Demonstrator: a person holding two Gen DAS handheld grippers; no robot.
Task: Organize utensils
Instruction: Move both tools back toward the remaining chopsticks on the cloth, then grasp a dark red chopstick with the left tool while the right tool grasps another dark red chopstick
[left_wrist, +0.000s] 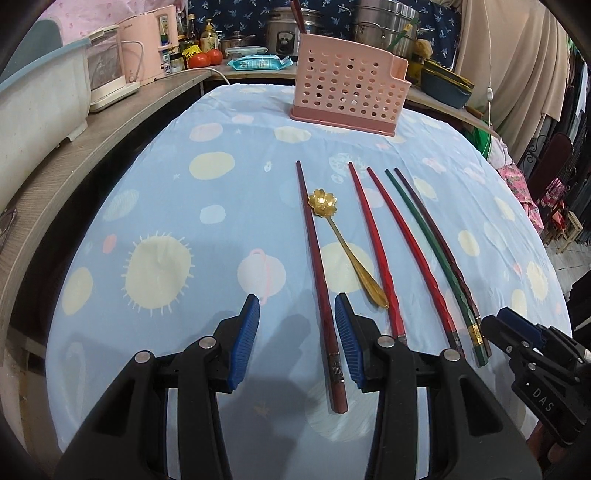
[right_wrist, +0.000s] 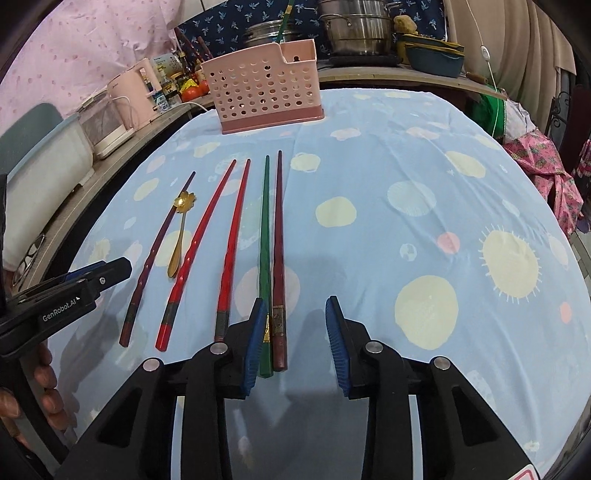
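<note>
Chopsticks (left_wrist: 388, 254) and a gold flower spoon (left_wrist: 343, 247) lie side by side on the blue-clothed table (left_wrist: 184, 206), before a pink perforated holder (left_wrist: 347, 88). The left hand-held gripper (left_wrist: 297, 334) straddles the dark red chopstick (left_wrist: 317, 266), released. The right hand-held gripper (right_wrist: 295, 341) straddles the green chopstick (right_wrist: 264, 258) and a maroon chopstick (right_wrist: 277, 258), pads not pressing.

left tool (left_wrist: 297, 306) – jaws apart, tilted down | right tool (right_wrist: 295, 308) – jaws apart, empty
</note>
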